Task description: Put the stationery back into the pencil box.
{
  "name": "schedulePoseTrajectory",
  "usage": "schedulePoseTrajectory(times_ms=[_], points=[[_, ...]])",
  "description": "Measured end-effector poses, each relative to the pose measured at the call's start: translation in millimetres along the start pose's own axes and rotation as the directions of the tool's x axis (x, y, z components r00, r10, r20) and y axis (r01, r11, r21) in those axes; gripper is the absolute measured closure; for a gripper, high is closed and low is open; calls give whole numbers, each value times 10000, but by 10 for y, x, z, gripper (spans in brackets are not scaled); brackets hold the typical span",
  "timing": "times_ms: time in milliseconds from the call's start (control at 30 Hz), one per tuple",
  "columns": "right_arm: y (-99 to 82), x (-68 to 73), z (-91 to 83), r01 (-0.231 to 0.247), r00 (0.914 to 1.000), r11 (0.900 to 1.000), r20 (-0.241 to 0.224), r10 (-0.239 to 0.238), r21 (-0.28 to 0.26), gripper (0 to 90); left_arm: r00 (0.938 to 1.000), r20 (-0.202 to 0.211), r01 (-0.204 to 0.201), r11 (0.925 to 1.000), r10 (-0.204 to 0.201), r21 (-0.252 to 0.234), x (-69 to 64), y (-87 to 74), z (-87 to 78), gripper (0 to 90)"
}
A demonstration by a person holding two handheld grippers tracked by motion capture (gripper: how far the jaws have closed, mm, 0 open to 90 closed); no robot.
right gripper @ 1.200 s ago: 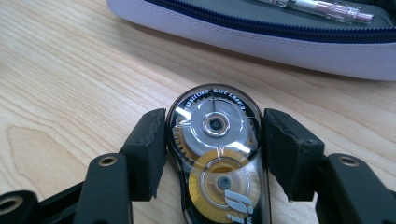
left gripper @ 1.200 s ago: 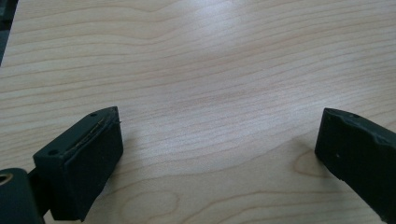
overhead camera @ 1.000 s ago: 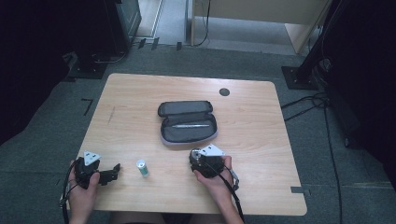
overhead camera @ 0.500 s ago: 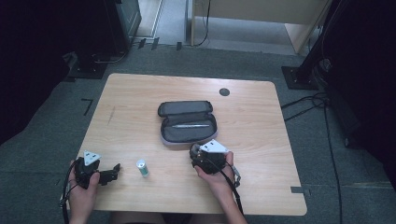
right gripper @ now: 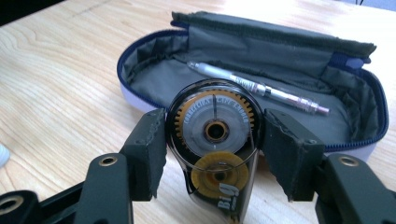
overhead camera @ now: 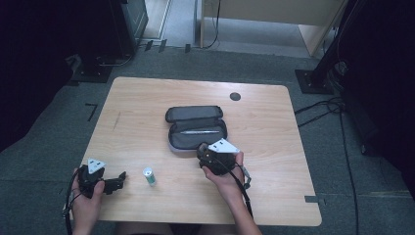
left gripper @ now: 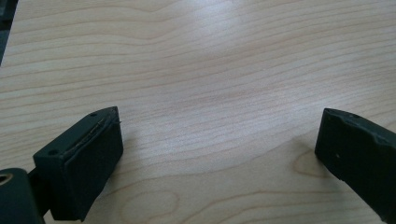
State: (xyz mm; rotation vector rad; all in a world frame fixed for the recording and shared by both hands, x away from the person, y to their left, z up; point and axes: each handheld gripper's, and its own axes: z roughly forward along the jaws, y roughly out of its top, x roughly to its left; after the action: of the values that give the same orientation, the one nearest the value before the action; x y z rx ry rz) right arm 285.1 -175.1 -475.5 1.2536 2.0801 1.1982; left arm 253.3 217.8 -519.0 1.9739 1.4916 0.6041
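The right tongs (right gripper: 215,154) are clamped on a clear plastic correction-tape dispenser with a white toothed wheel and a yellow wheel (right gripper: 215,140), one black pad pressed against each side of its body. In the right gripper view the dispenser stands upright between the pads, just in front of the near rim of an open grey fabric pencil case with a blue zip (right gripper: 154,70). A silver pen with a pinkish barrel (right gripper: 257,87) lies inside the case, slanting from about ten o'clock to four o'clock.

In the high view the right tongs (overhead camera: 203,149) sit at the case's (overhead camera: 195,128) six o'clock edge, near the middle of the pale wooden worktop (overhead camera: 274,122).

The left tongs (left gripper: 217,154) gape wide with only bare wood grain between them. In the high view they (overhead camera: 122,176) rest low at the worktop's seven o'clock corner. A small white cylinder with a green band (overhead camera: 149,176) lies just at their three o'clock, apart from them.
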Motion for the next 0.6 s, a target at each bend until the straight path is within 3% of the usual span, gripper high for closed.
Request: schedulePoseTrajectory(times_ms=[600], points=[[307,-42,-68,6,10000,9984,91,-1,-568,416,10000,-3,2,10000,-2,-2,0,0,0,13]])
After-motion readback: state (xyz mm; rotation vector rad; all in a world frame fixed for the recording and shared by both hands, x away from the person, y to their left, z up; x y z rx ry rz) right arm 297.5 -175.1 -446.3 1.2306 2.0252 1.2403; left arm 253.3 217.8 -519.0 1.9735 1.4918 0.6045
